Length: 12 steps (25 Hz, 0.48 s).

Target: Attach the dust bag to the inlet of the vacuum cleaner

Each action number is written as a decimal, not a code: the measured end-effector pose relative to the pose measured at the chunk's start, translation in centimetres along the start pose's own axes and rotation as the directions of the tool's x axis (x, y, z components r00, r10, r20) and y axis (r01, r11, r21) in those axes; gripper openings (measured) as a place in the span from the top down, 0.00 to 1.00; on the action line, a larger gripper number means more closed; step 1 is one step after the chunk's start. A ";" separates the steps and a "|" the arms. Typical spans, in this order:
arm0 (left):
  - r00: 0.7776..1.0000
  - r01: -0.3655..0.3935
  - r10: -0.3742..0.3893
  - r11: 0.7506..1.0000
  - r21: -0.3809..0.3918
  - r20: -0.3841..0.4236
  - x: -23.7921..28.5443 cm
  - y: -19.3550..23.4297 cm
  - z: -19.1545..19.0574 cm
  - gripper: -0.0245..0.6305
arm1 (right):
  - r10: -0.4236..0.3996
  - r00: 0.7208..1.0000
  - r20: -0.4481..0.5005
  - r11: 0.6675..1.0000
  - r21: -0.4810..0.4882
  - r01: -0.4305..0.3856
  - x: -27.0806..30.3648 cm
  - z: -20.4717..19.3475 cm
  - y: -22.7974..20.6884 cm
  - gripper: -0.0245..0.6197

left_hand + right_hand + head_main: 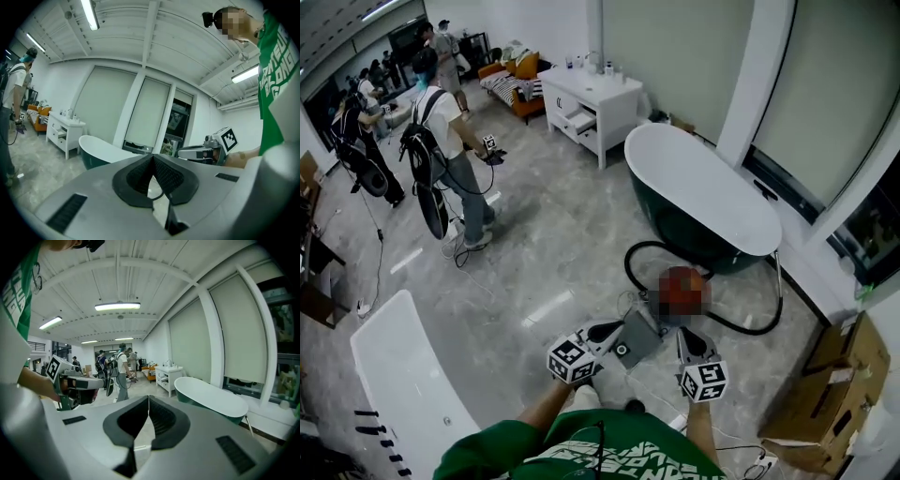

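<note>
Two grippers are showing low in the head view: the left gripper and the right gripper are both pointing away from the person toward the vacuum cleaner. The vacuum cleaner is sitting on the floor just in front of them, beside the foot of the bathtub. A blur patch is covering most of its reddish body, so I cannot tell which way its inlet is facing or how its long axis is lying. Its black hose is curling out to the left and right of the body. I cannot make out the dust bag anywhere.

In the left gripper view, the left gripper is pressing its jaws together at the tips, with nothing between them. The bathtub and a white cabinet are standing beyond it, and the right gripper is hovering at the right. The vacuum cleaner is lying out of sight below the jaws.

In the right gripper view, the right gripper is likewise keeping its jaws closed on nothing. The left gripper is showing at the left and the bathtub at the right, with the vacuum cleaner again hidden.
</note>
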<state>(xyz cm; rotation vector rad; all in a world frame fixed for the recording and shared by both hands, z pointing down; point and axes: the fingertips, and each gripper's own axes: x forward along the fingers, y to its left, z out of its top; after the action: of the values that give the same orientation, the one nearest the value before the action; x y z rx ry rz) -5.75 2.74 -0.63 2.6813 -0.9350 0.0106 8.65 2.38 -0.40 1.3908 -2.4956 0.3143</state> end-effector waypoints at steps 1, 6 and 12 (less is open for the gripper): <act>1.000 0.009 -0.009 1.000 -0.004 0.006 -0.2 0.9 0.3 0.96 | -0.001 1.000 -0.003 1.000 0.002 0.001 0.7 0.3 0.4 0.94; 0.999 0.032 -0.032 0.999 -0.032 0.013 -2.6 5.7 1.6 0.96 | 0.007 1.000 -0.016 1.000 0.017 -0.007 4.2 1.2 3.9 0.95; 0.995 0.099 -0.099 0.991 -0.090 0.002 -3.4 8.5 1.1 0.96 | -0.009 0.998 -0.058 1.000 0.017 0.011 5.1 0.5 7.0 0.95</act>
<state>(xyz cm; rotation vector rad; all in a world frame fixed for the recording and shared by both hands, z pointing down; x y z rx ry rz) -13.71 -1.78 0.27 2.6403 -0.7812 -0.0480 0.03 1.78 0.46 1.3801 -2.4441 0.3698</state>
